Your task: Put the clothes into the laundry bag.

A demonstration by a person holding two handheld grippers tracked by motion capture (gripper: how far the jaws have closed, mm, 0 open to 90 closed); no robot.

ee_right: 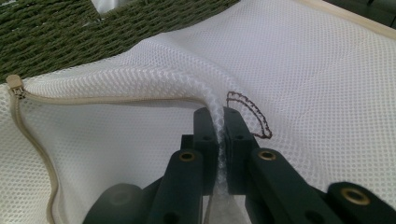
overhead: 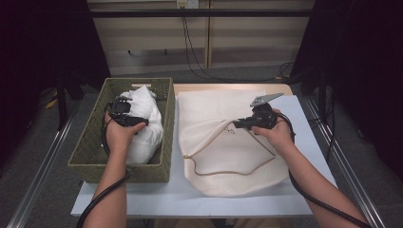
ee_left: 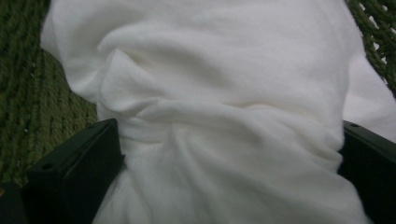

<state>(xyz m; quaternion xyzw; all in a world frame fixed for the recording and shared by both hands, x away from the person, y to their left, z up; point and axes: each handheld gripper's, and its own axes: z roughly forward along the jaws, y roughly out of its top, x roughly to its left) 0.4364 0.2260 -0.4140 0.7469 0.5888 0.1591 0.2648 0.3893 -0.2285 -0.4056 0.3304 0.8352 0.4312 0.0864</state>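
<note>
A white cloth [overhead: 145, 118] lies bunched in a green woven basket [overhead: 90, 142] on the left of the table. My left gripper [overhead: 124, 114] sits over it. In the left gripper view the cloth [ee_left: 210, 70] fills the gap of my left gripper [ee_left: 229, 140], whose jaws stand wide apart on either side of the wrinkled folds. A white mesh bag [overhead: 228, 161] with a beige zipper lies flat to the right of the basket. My right gripper [overhead: 237, 124] is shut on the bag's raised upper edge. Up close, my right gripper [ee_right: 218, 116] pinches a ridge of mesh [ee_right: 303, 70].
The zipper pull [ee_right: 14, 84] rests at the end of the bag's mouth, close to the basket wall [ee_right: 70, 32]. The pale table top [overhead: 304, 123] shows bare to the right of the bag. Metal rails run along both sides of the table.
</note>
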